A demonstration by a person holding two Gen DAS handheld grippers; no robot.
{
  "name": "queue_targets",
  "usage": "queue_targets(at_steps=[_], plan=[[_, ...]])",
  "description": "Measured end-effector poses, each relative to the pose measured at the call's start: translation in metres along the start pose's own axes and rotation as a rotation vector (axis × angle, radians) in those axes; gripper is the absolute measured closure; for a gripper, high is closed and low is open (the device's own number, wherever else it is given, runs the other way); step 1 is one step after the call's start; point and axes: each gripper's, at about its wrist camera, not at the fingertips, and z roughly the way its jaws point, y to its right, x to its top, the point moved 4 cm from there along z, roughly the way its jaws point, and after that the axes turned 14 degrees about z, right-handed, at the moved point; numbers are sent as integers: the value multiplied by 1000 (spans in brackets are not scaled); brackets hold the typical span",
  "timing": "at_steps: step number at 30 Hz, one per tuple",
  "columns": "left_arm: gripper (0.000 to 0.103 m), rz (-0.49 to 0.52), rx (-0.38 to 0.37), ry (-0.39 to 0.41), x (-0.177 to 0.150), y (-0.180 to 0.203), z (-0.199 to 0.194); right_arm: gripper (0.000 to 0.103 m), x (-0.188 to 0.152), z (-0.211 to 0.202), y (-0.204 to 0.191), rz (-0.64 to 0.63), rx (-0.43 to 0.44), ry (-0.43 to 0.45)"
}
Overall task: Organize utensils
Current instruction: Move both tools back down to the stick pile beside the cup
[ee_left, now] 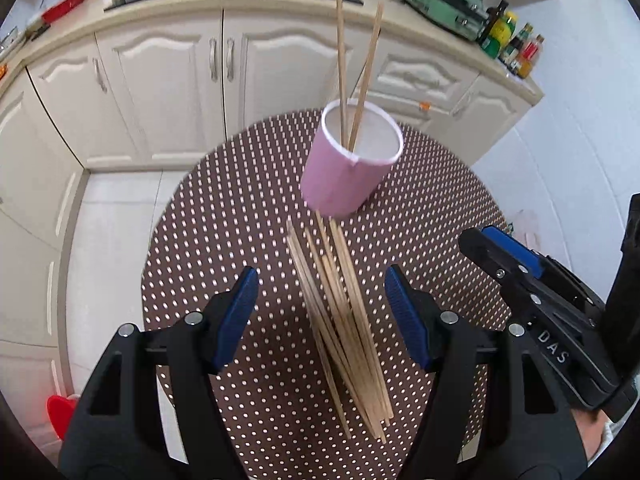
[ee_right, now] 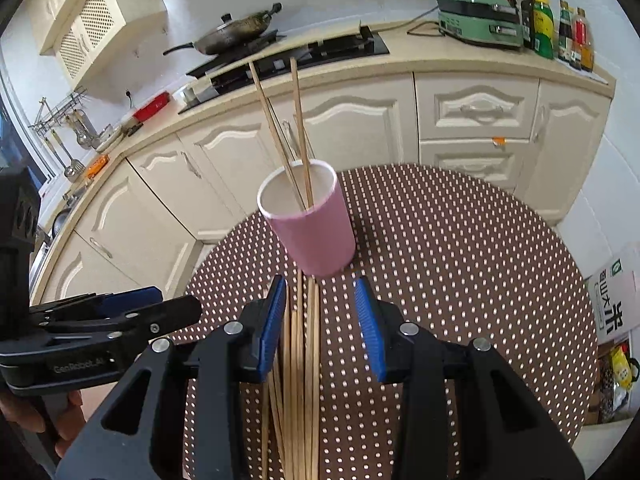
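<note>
A round table [ee_left: 248, 216] under a brown dotted cloth is seen before cream cabinets [ee_left: 168, 92]. A pink cup [ee_left: 348, 168] stands at its far side, two chopsticks [ee_left: 352, 80] leaning inside. A loose pile of chopsticks [ee_left: 344, 320] lies nearer, beneath the left gripper [ee_left: 320, 308], spread wide, and the right gripper [ee_right: 320, 328], narrower; nothing is gripped.

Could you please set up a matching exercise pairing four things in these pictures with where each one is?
Things:
1. pink cup
2. two chopsticks
3. pile of chopsticks
4. frying pan

Places:
A. lying flat on the dotted tablecloth
B. on the stove
C. upright on the table, beyond the pile
D. standing inside the cup

Pairs: 1-C, 2-D, 3-A, 4-B
</note>
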Motion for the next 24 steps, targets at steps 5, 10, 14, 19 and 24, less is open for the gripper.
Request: queue_targets(at_steps=[5,10,14,19,24], plan=[[40,-4,3,-49,-6,1,28,69,-9,15,8,-2,-9,-45],[53,-29,1,-121,-17,-3,63,69,-15,31,20,10,-10,-98],[57,-52,5,-172,-23,-6,88,69,-20,44,28,9,-13,-136],[61,-39,31,-226,-29,-9,111,69,-26,60,35,12,-5,-181],[61,-45,22,-240,-30,-11,120,69,-35,73,37,5,14,-234]])
